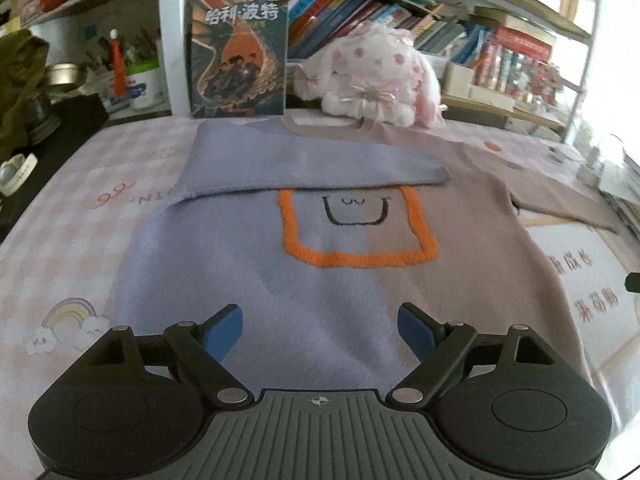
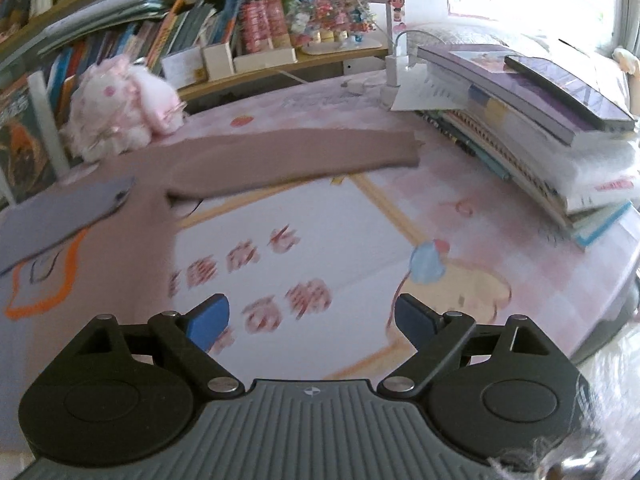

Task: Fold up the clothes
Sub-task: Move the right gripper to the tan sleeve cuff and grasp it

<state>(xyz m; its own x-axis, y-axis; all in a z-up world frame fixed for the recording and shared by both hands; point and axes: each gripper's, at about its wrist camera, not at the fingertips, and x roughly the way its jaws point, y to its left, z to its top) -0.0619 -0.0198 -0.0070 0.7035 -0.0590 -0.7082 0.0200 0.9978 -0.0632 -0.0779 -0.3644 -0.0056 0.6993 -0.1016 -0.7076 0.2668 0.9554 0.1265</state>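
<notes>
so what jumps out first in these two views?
The two-tone sweater, blue one half, brown the other, lies flat mid-table with an orange-outlined face on its chest; its blue sleeve is already folded across, the brown sleeve still stretched out. Behind it sit a pink plush toy and an upright book. Both the left gripper and right gripper are open, holding nothing.

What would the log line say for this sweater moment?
sweater: flat on table | blue sleeve: folded across chest | brown sleeve: still out | left gripper: open | right gripper: open
</notes>
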